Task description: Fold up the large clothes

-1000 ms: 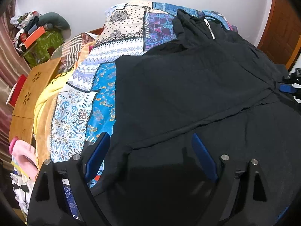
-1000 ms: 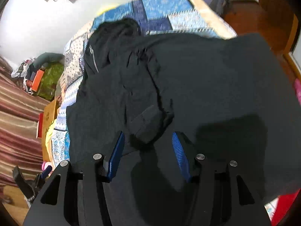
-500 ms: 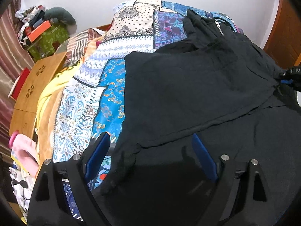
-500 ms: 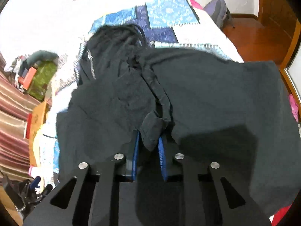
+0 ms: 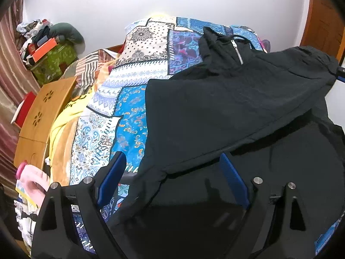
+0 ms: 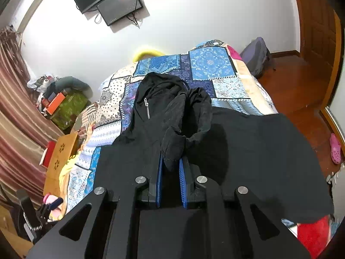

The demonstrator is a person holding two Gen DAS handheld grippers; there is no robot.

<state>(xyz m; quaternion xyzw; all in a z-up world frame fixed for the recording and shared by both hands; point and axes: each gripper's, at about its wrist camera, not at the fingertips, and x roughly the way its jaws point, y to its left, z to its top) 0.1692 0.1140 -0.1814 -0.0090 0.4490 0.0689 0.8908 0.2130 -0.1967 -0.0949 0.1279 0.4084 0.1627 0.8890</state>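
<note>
A: Where is the jacket [image 6: 248,146]?
B: Spread over the near part of the bed [image 6: 224,82], black, with its zip [image 5: 236,51] and collar toward the far end. It covers most of the patchwork quilt [image 5: 120,112] on this side.

A: What has the right gripper [image 6: 170,164] got?
B: A cuff [image 6: 172,151], the end of one sleeve. Its blue pads [image 6: 182,183] have just been closing and now pinch that cuff between them, nearly together. The sleeve runs up from the pads toward the collar, bunched and raised off the rest of the cloth.

A: And the left gripper [image 5: 172,177]?
B: Wide open, holding nothing. Its two blue pads stand well apart above the jacket's near left edge, where a folded flap lies over the lower layer. The left pad is over the quilt's edge, the right over black cloth.

A: Can you see one gripper from the other?
B: At the far right edge of the left view a bit of blue shows where the cloth is lifted; too little to say more.

A: What lies around the bed?
B: To the left, a wooden board [image 5: 43,116] with flower cut-outs, a green box [image 5: 54,64] with an orange item on top, and striped curtains [image 6: 15,112]. A screen [image 6: 112,2] hangs on the white wall. To the right, a wooden floor, a grey backpack [image 6: 256,56] and a pink shoe [image 6: 336,149].
</note>
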